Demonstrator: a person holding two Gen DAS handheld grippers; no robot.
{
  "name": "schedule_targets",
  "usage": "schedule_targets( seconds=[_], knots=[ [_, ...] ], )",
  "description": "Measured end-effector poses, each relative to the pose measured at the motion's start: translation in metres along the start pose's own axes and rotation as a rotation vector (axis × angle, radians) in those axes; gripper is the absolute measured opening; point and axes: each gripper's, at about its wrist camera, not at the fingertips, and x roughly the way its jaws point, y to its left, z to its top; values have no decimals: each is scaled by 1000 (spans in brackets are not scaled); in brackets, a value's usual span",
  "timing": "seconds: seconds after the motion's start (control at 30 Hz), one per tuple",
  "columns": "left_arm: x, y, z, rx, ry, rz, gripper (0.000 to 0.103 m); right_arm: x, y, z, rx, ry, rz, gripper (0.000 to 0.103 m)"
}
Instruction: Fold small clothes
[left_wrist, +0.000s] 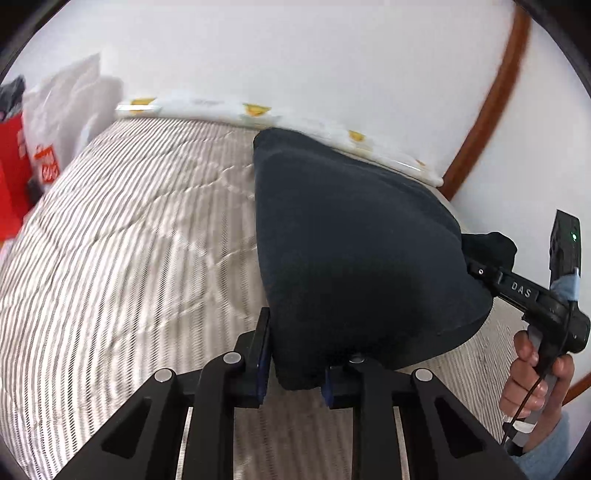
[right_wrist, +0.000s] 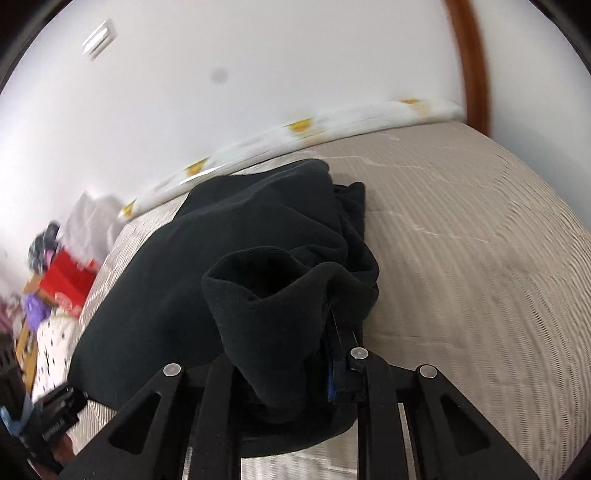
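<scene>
A dark navy garment (left_wrist: 351, 236) hangs stretched between both grippers above a striped bed (left_wrist: 129, 240). My left gripper (left_wrist: 293, 373) is shut on its near edge. My right gripper (left_wrist: 476, 271) shows at the right of the left wrist view, held by a hand, its fingers buried in the cloth. In the right wrist view the garment (right_wrist: 207, 258) bunches over my right gripper (right_wrist: 291, 369), which is shut on a ribbed cuff or hem (right_wrist: 266, 295). The left gripper (right_wrist: 55, 413) shows at the lower left there.
A white wall lies behind the bed, with a rolled white cloth with yellow prints (left_wrist: 255, 110) along it. A red box (left_wrist: 11, 177) and white bags (left_wrist: 70, 103) stand at the bed's left. A brown wooden frame (left_wrist: 495, 92) curves at the right.
</scene>
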Motion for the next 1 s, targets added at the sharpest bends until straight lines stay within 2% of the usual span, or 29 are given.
schedule_targets(
  seconds=[0.1,0.23,0.33,0.37,0.43,0.57,0.73,0.83,0.9,1.0],
  knots=[
    [5,4,-5,7,19,-7,20,-1,10,-5,-58,-6,-24,19],
    [-3,-2,-18,50,11,17,20,-9,-4,-14,-67,14,-25,20],
    [-3,-6,-20,83,30,30,21,-18,-15,-21,-95,18,-22,24],
    [-4,-5,-21,87,34,32,21,-21,-16,-22,-102,15,-31,28],
    [-8,-5,-24,95,50,33,22,-32,-19,-23,-116,2,-64,31],
    [-16,-3,-28,89,59,36,22,-58,-19,-18,-148,-45,-132,32],
    [-33,-8,-33,109,35,85,23,-71,-7,-13,-155,-115,-152,32],
    [-50,-9,-31,106,3,81,27,-58,-4,-18,-175,-97,-173,32],
    [-58,-10,-27,107,-16,74,34,-40,-9,-26,-184,-51,-234,32],
    [-62,-13,-15,123,-43,80,36,-28,-20,-38,-165,-3,-248,31]
  ],
)
